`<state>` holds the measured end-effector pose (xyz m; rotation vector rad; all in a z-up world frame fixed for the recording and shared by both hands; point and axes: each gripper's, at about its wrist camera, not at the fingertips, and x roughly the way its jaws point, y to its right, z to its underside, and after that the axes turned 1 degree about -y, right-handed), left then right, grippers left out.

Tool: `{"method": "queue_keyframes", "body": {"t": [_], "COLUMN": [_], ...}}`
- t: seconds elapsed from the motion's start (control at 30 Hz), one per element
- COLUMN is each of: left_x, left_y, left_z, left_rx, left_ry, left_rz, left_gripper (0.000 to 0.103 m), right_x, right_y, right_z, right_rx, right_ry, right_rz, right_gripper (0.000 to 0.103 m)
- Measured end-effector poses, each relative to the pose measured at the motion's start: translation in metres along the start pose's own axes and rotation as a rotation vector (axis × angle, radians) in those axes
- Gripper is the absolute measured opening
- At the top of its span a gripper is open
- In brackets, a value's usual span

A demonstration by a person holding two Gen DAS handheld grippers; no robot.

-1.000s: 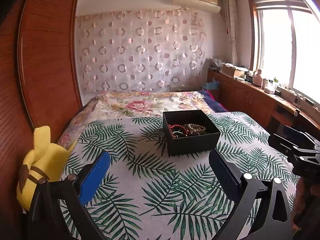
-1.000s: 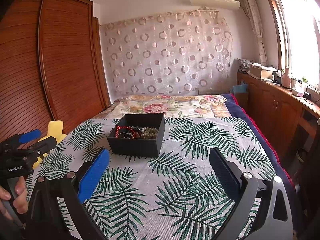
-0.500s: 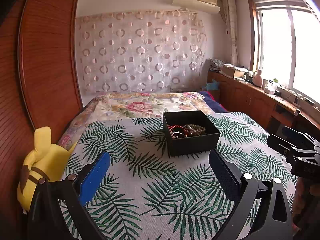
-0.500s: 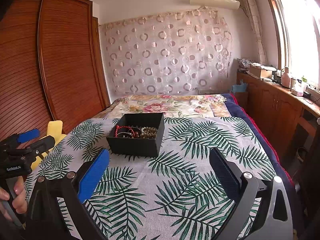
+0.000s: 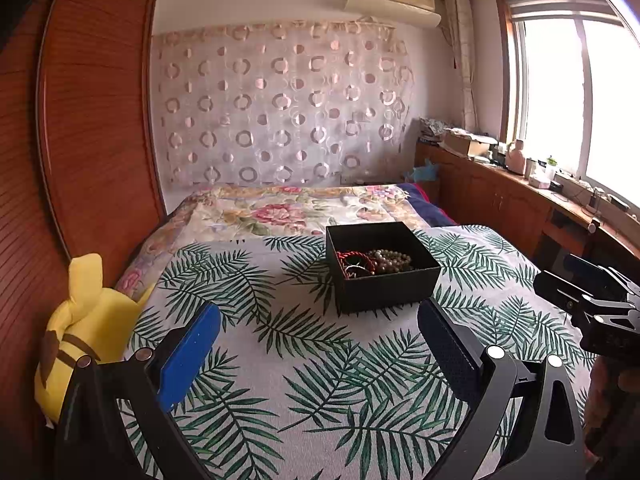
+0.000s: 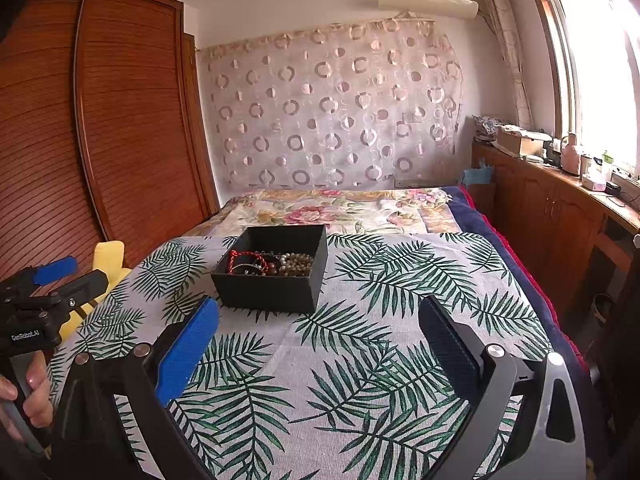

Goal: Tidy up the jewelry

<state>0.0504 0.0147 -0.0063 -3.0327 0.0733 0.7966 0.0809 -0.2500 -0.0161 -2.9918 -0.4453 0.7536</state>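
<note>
Left gripper (image 5: 318, 322): jaws spread wide, nothing between them, held above the leaf-print bedcover (image 5: 304, 364). Right gripper (image 6: 318, 316): jaws likewise parted and empty, over the same cover. One blue pad and one dark ribbed pad on each tool.

Black box (image 5: 382, 278): ahead of both jaw pairs, well apart from the fingertips; beyond the right-hand finger in the left wrist view, beyond the left-hand finger in the right wrist view (image 6: 276, 280). Open-topped, square, matte, straight-walled, resting flat on the cover.

Contents, loosely heaped on the box floor: red cord bracelet (image 5: 354, 260), pale bead strand (image 5: 390, 260), and darker pieces too tangled to tell apart. Same heap seen from the other side: red cord (image 6: 246, 258) toward the left, pale beads (image 6: 296, 264) toward the right.

Bedcover: woven, grey-white, printed with green palm fronds. Farther back, a floral quilt (image 5: 288, 210).

Yellow plush toy (image 5: 84, 328): soft, at the left edge of the bed, against the ribbed wooden wardrobe (image 5: 92, 120).

Back wall: sheer curtain (image 5: 280, 100) with ring pattern. Right side: wooden cabinet run (image 6: 560, 204) beneath a bright window.
</note>
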Motion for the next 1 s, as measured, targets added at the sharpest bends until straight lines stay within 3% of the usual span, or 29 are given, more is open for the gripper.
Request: {"method": "queue_keyframes", "body": {"t": [1.0], "left_x": [-0.0034], "left_y": [0.0011], "left_z": [-0.0018], "left_rx": [0.001], "left_ry": [0.003], "left_rz": [-0.001], "left_gripper": [0.095], "right_x": [-0.0003], "right_y": [0.0003], "right_z": [-0.0004], "right_rx": [0.001], "right_ry": [0.001], "right_rz": [0.002], "right_gripper": [0.101]}}
